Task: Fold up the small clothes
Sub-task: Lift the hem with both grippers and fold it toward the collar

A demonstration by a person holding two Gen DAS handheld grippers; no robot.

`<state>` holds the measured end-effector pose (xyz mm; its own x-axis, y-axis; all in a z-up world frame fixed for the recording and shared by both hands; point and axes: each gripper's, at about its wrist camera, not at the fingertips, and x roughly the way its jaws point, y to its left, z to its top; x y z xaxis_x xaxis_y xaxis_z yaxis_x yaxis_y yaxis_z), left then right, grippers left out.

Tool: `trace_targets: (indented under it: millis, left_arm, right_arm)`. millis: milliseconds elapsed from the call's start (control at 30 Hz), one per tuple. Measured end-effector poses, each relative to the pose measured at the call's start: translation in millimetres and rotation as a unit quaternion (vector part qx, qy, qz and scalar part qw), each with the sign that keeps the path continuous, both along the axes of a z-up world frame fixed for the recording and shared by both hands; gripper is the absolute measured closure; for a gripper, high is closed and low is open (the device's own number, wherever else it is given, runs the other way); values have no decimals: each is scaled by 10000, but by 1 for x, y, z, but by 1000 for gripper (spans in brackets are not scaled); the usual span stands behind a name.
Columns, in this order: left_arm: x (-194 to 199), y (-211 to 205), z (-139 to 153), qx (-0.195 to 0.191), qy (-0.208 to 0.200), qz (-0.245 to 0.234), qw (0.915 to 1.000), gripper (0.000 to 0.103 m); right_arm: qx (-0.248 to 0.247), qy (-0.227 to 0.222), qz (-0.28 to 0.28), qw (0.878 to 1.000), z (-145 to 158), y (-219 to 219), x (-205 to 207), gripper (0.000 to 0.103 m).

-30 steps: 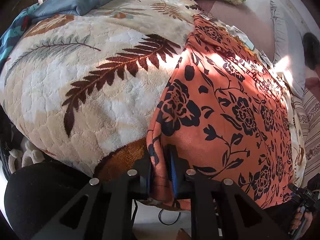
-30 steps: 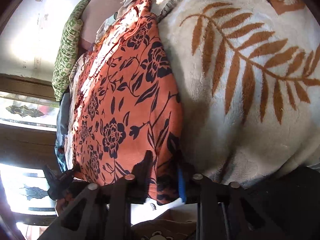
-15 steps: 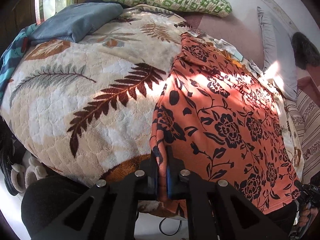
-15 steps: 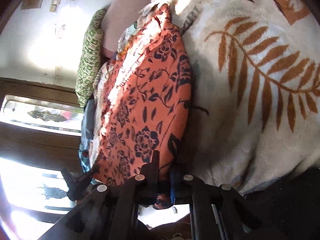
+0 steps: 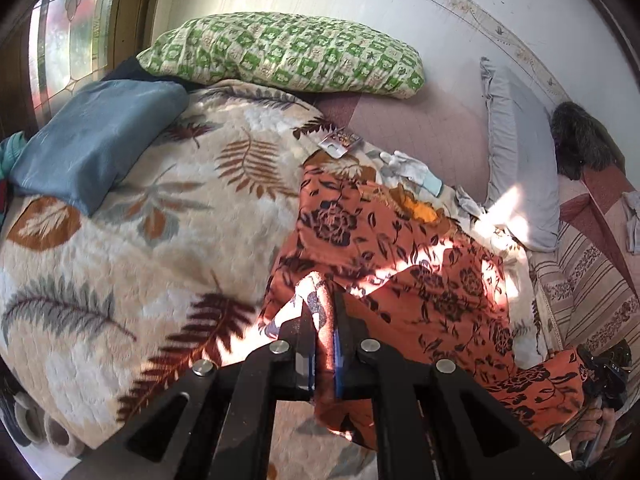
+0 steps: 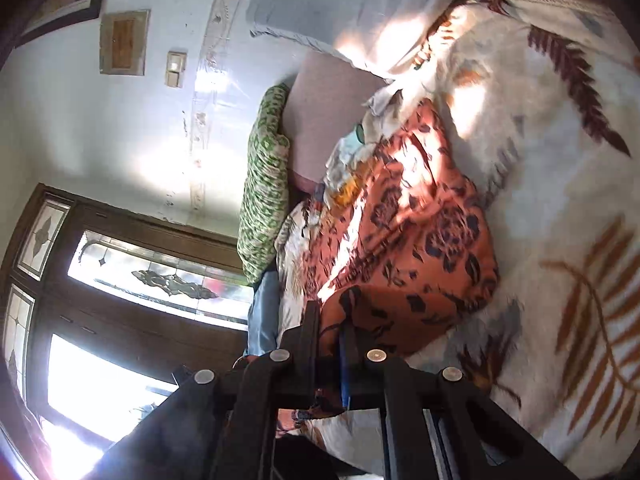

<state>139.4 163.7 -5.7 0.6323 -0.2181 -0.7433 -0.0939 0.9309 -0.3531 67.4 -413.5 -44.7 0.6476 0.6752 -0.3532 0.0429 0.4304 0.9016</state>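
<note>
An orange garment with black flowers lies on a leaf-patterned fleece blanket. My left gripper is shut on the garment's near left corner, lifted so its pale underside shows. My right gripper is shut on the other near corner of the garment, also lifted. The right gripper shows in the left wrist view at the lower right, holding the hem. The garment's near half rises off the blanket and bunches toward its far end.
A green checked pillow and a grey pillow lie at the far end by the wall. A folded blue cloth sits at the far left. Small pale clothes lie beyond the garment. A stained-glass window is on one side.
Both grippers have lifted their corners of the orange garment and carried them forward toward the pillows. The garment was flat on the blanket; now its near half is raised and bunched.
</note>
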Motion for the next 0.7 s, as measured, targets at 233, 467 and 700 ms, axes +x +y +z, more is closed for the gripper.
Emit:
trace_targets:
  millis: [233,467,700]
  left_arm:
    - [185,-12,-24,398,411,54,9983,92]
    - [280,-8,-119,757,1254,837,9857,52]
    - [242,24,-66,1042,284,1213,9867,38]
  right_arm:
    - [-197,266,-640,9974,-26,-24,184,93]
    - [-1331,1006,-1398,9760,-94,-34,252,17]
    - [-2008,386,-1116,9725,-39,-23,222,17]
